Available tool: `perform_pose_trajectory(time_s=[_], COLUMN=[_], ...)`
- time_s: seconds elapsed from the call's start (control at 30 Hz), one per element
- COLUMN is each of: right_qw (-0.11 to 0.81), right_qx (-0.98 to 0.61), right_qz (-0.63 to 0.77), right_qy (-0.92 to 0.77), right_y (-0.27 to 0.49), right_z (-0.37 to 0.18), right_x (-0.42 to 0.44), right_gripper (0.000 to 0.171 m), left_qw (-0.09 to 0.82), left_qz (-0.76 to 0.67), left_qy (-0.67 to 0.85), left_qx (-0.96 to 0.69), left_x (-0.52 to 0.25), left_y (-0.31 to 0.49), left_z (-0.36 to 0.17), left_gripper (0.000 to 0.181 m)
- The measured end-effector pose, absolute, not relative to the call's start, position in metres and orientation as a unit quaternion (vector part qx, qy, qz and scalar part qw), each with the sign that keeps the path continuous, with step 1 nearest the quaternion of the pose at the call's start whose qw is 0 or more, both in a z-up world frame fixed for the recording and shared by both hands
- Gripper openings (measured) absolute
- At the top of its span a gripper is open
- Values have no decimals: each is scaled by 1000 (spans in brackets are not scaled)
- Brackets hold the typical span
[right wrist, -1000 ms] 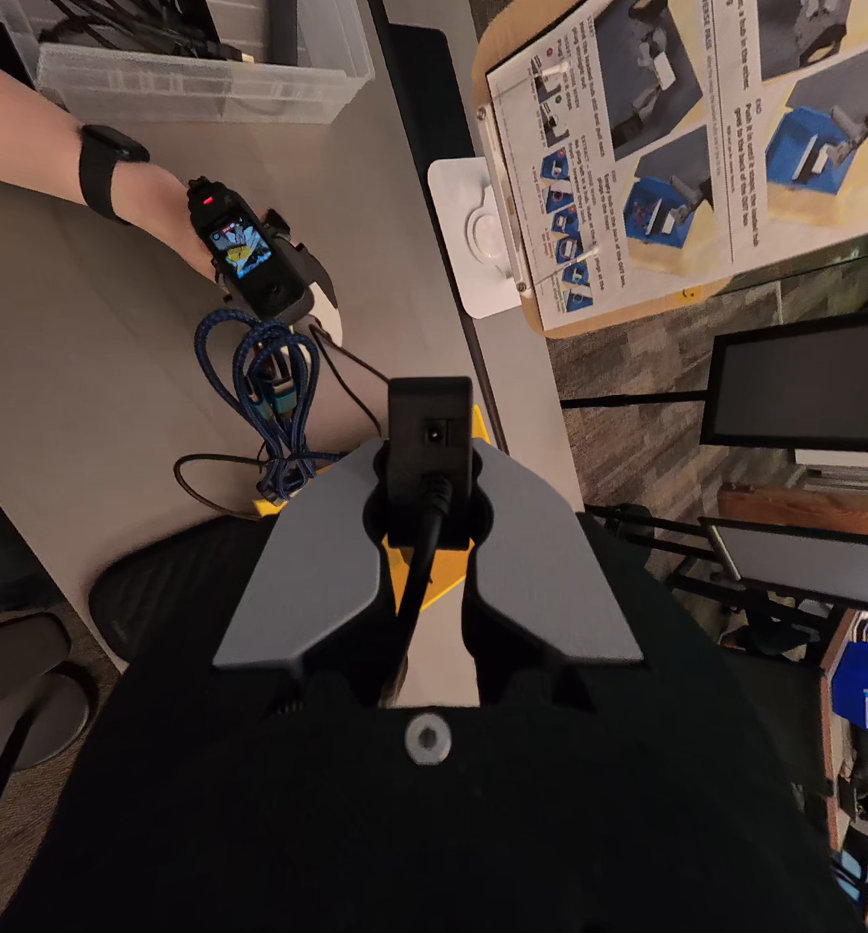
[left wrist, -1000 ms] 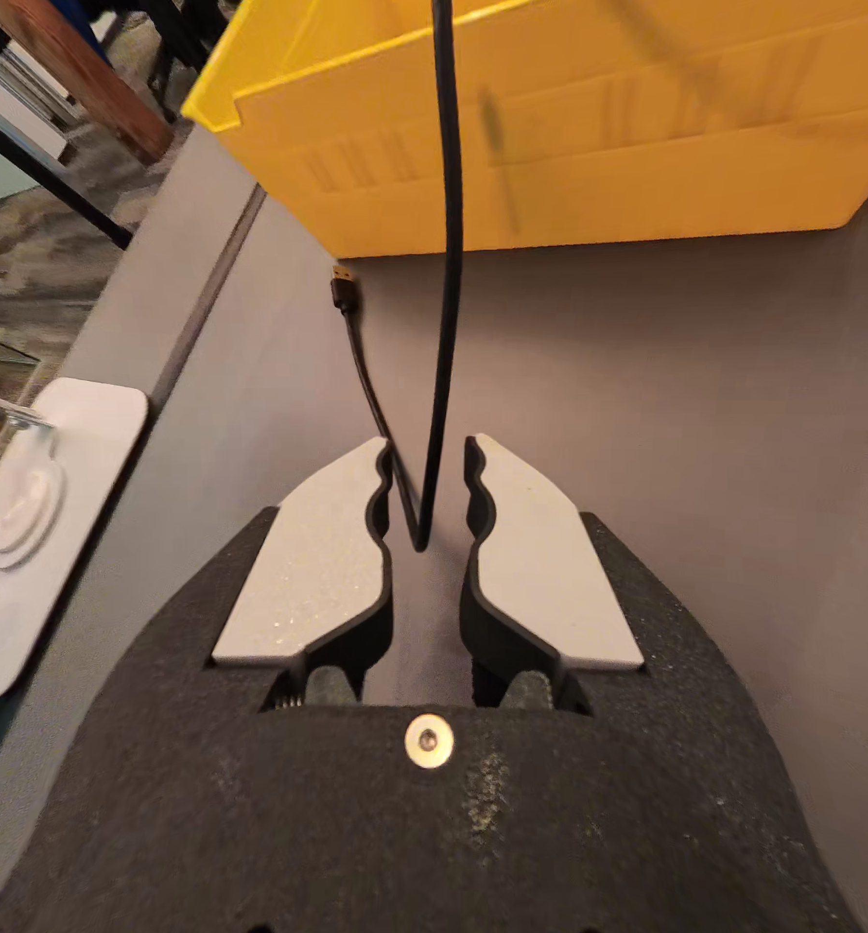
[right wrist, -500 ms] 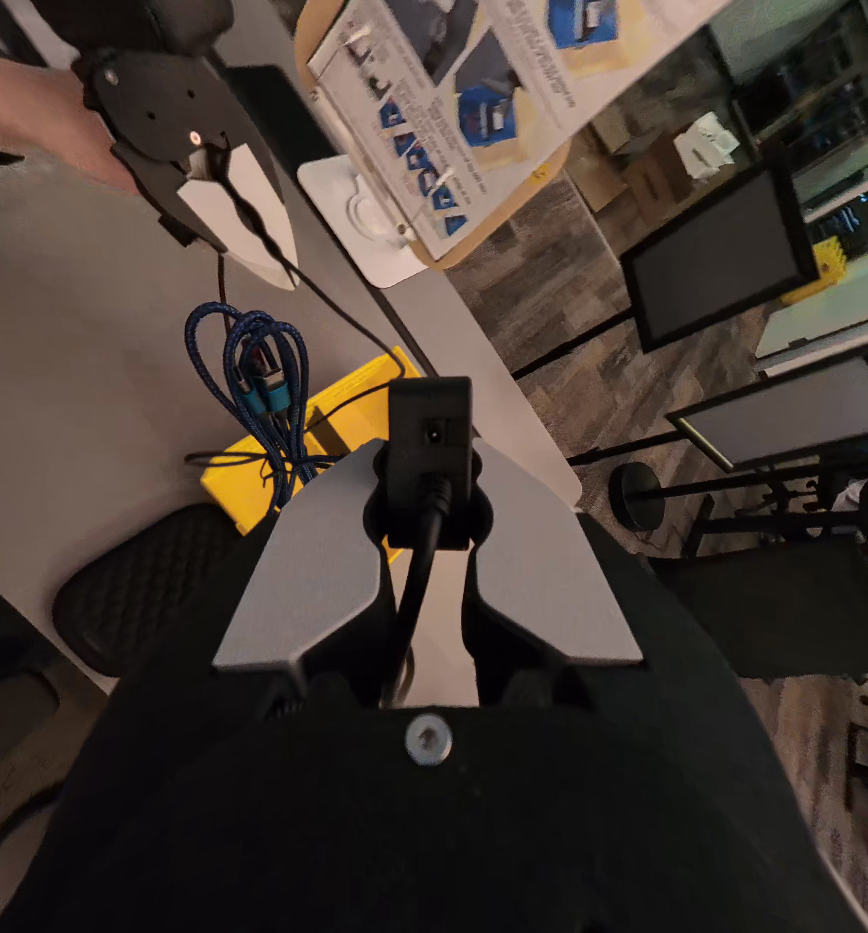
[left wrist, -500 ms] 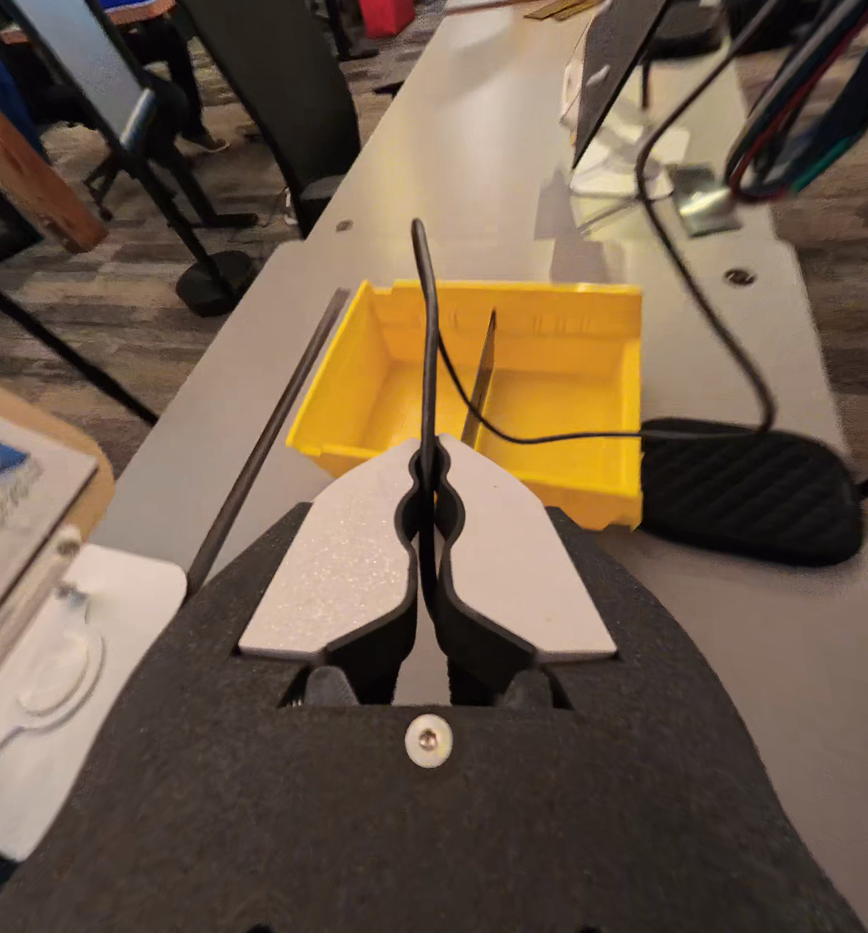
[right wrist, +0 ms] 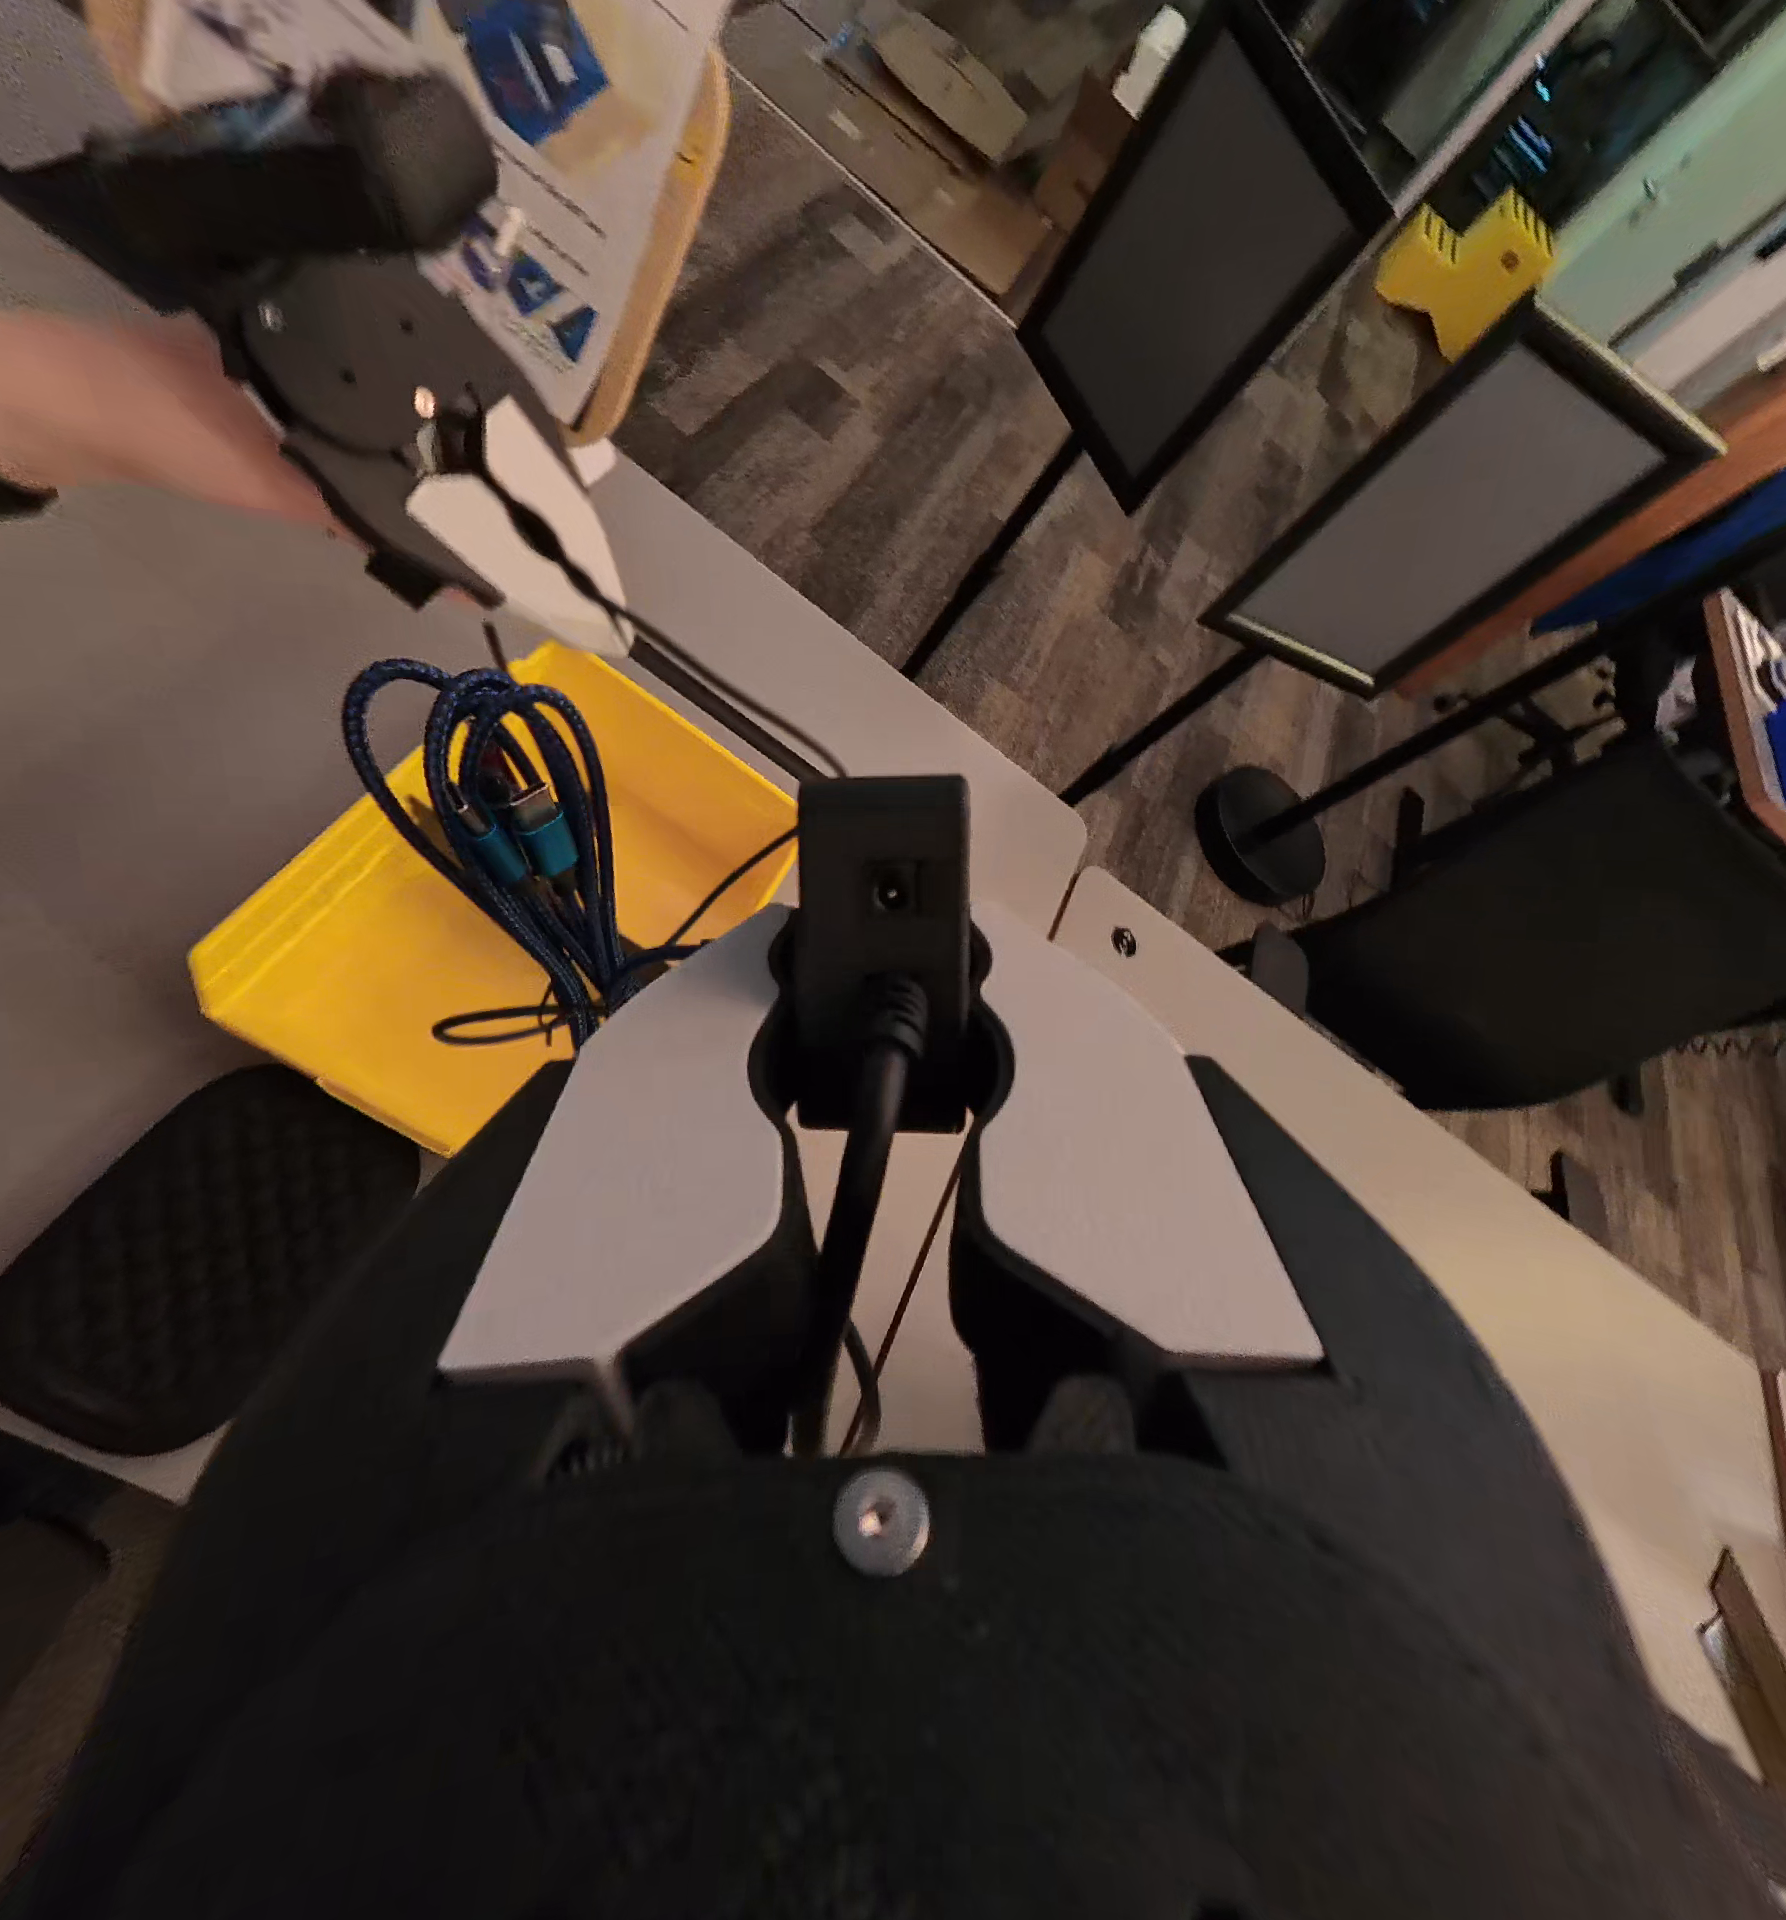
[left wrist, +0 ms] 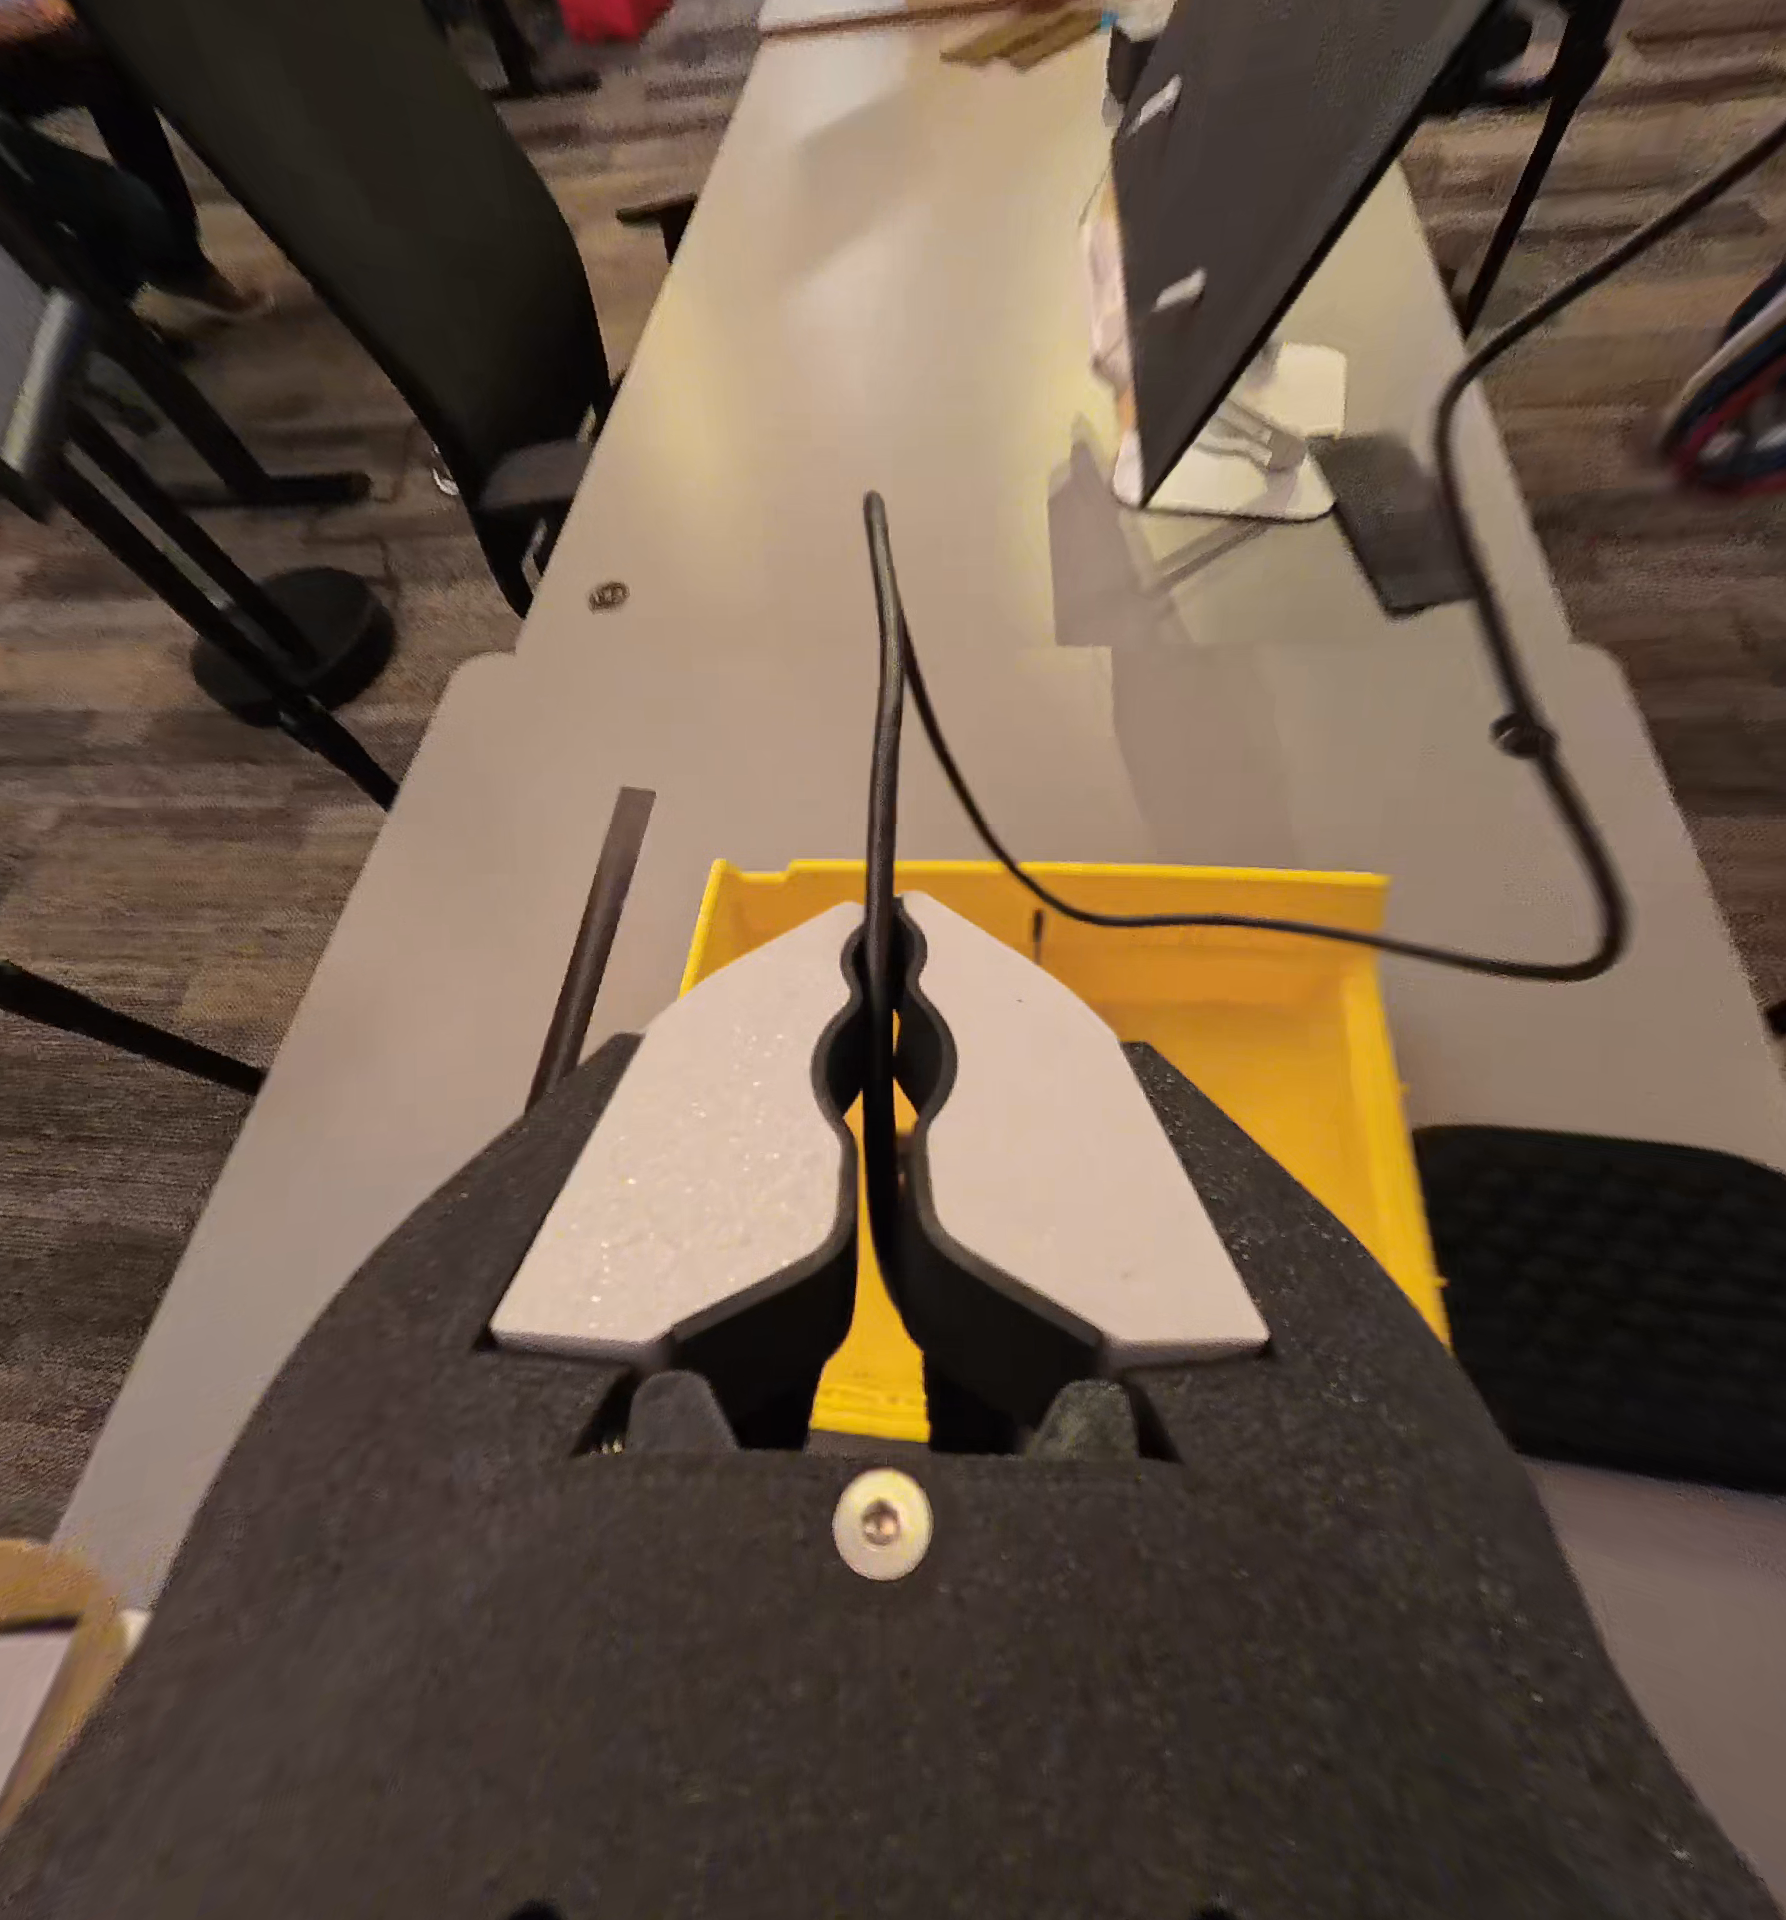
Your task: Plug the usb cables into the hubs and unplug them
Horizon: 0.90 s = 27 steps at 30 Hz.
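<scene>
In the left wrist view my left gripper [left wrist: 884, 920] is shut on a thin black cable [left wrist: 881, 665] and holds it above the yellow bin [left wrist: 1232, 997]. The cable sticks up past the fingertips, then loops down to the right over the bin. In the right wrist view my right gripper [right wrist: 884, 935] is shut on a black USB hub [right wrist: 884, 862], held in the air, with a thick black lead running back between the fingers. The left gripper [right wrist: 515, 530] shows there at upper left, its thin cable [right wrist: 723, 717] running towards the hub. A bundle of blue braided cables [right wrist: 515, 810] shows over the bin [right wrist: 349, 966].
A black padded wrist rest [left wrist: 1647, 1309] lies right of the bin on the grey table [left wrist: 764, 727]. A dark panel on a white stand [left wrist: 1232, 239] is farther back. A clipboard with printed sheets [right wrist: 598, 156] stands behind the left gripper. Chairs and monitors stand off the table's edge. Across from one pair of fingers to the other is roughly 25 cm.
My left gripper went from open around the thin cable to shut on it, and rose from the table to above the bin. The right gripper kept the hub and tilted.
</scene>
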State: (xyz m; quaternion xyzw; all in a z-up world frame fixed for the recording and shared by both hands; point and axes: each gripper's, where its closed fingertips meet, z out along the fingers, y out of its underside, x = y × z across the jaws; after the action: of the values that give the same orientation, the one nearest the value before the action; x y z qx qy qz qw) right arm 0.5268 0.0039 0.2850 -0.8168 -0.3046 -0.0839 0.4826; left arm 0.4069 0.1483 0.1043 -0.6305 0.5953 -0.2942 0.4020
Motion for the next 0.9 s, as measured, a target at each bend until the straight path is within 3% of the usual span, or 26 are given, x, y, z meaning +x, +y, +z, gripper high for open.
perform_pose_trajectory(time_s=[0.23,0.5,0.6,0.73,0.9], right_qw=[498,519,531,534,535], right_qx=[-835,-826,-818,-815,-813], right_qz=[-19,50,67,89,86], right_qy=[-234,-215,-210,-206,-211], right_y=[46,110,132,155,167], right_z=[274,267,274,284,294], right_x=[526,491,478,465,460], right_gripper=[27,27,27,27,27], left_qw=[316,320,328,321,420], left_qz=[-257,-186,-207,-252,-291], left_qy=[636,583,573,571,519], left_qx=[-656,-724,-722,-712,-685], left_x=[405,368,367,364,339], left_y=[178,223,221,211,214], left_z=[-14,-58,-54,-43,12], left_gripper=[0,2,2,39,39])
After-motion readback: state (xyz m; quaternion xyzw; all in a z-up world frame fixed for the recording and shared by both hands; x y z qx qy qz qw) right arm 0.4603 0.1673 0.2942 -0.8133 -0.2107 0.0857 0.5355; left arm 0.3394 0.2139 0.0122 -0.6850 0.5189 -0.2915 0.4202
